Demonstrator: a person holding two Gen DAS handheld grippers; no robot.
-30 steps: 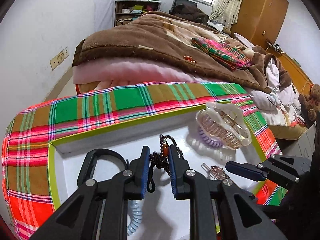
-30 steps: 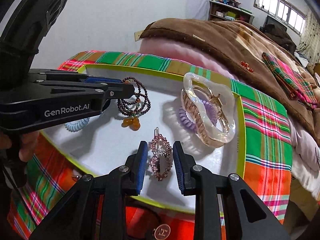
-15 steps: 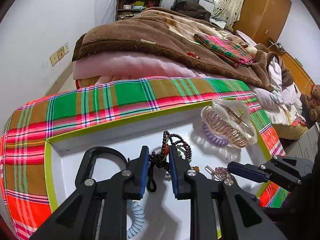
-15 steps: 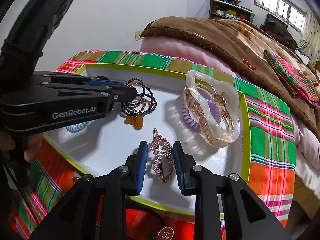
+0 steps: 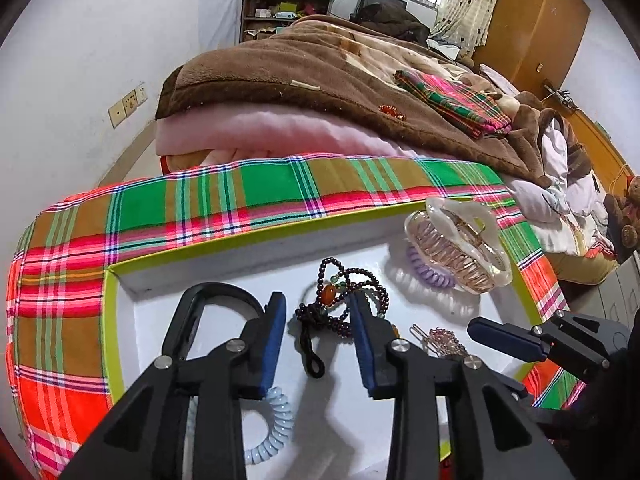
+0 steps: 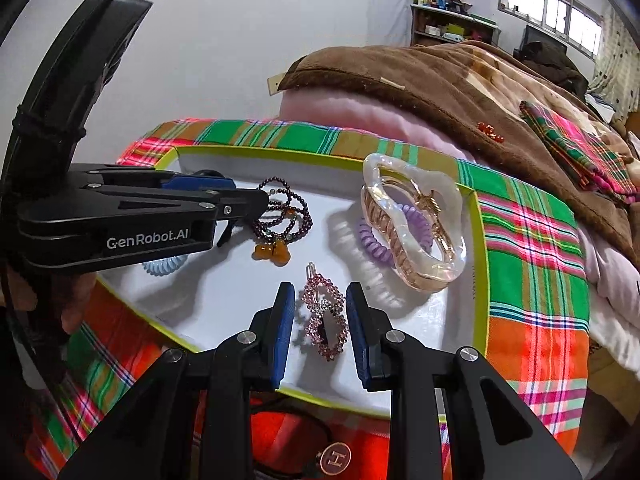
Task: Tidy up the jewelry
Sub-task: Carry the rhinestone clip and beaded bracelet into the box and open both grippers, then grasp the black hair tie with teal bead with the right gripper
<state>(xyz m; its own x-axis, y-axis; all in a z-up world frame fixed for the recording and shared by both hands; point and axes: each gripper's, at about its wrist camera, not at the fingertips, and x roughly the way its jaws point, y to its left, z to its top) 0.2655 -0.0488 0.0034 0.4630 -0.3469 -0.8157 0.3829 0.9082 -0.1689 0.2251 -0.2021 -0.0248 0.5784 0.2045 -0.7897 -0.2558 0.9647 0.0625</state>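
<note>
A white tray with a lime rim (image 5: 120, 280) (image 6: 478, 216) lies on a plaid cloth. A dark beaded bracelet with orange charms (image 5: 340, 304) (image 6: 280, 220) lies on the tray between the open fingers of my left gripper (image 5: 318, 320) (image 6: 256, 200), which no longer pinch it. My right gripper (image 6: 316, 316) (image 5: 480, 330) is open around a pink rhinestone hair clip (image 6: 325, 320) (image 5: 442, 340) lying on the tray. A large clear claw clip (image 6: 416, 220) (image 5: 456, 248) rests on a purple coil tie (image 6: 372, 240).
A pale blue coil tie (image 5: 272, 420) (image 6: 164, 266) lies under the left gripper. A black hair tie with a round H badge (image 6: 334, 458) lies on the plaid cloth (image 5: 200, 208) before the tray. A bed with brown blanket (image 5: 320, 80) is behind.
My left gripper has opened and let go of the beaded bracelet, which now lies on the tray. My right gripper has widened slightly around the rhinestone clip.
</note>
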